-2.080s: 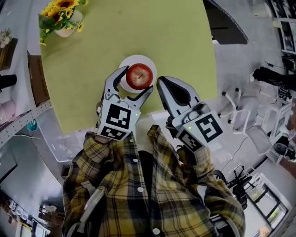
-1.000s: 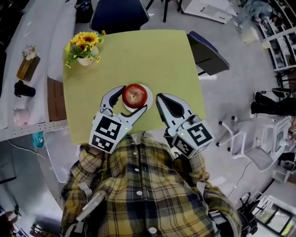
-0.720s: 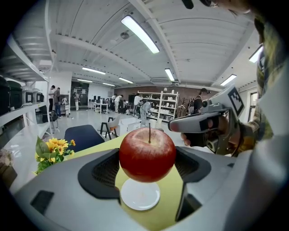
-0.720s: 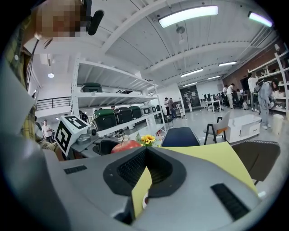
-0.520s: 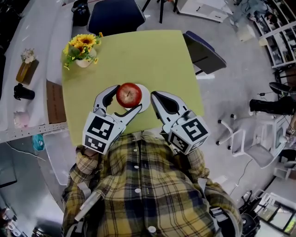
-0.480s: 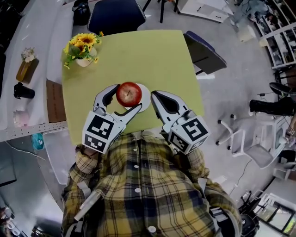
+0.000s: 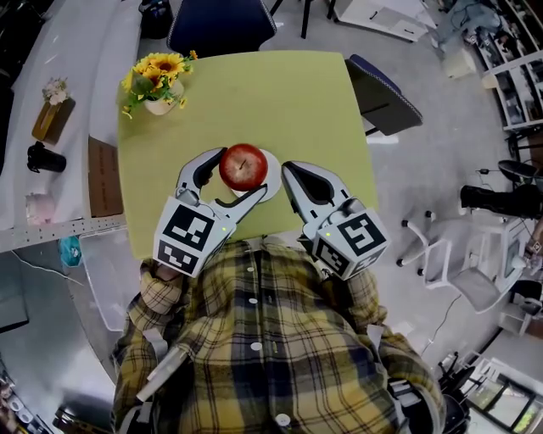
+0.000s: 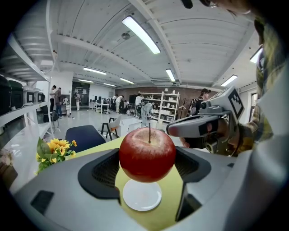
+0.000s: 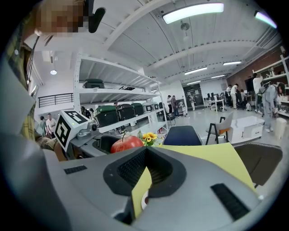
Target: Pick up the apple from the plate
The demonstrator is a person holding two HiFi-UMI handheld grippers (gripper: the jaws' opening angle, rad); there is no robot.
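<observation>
A red apple [image 7: 243, 166] with a stem is clamped between the jaws of my left gripper [image 7: 244, 170], which is shut on it. In the left gripper view the apple [image 8: 147, 154] hangs well above the small white plate [image 8: 142, 195], not touching it. The plate [image 7: 273, 175] lies on the yellow-green table [image 7: 254, 93] near its front edge, partly hidden under the apple. My right gripper [image 7: 290, 170] hovers just right of the plate, shut and empty. From the right gripper view the apple [image 9: 126, 143] shows at the left, and a sliver of plate [image 9: 143, 201] peeks between the jaws.
A vase of sunflowers [image 7: 154, 80] stands at the table's far left corner. A dark blue chair [image 7: 216, 25] sits behind the table and another chair [image 7: 382, 85] at its right. A shelf with small items [image 7: 51, 144] runs along the left.
The apple has risen off the plate in my left gripper's hold. Both grippers have stayed close together near the table's front edge; the right one has not changed.
</observation>
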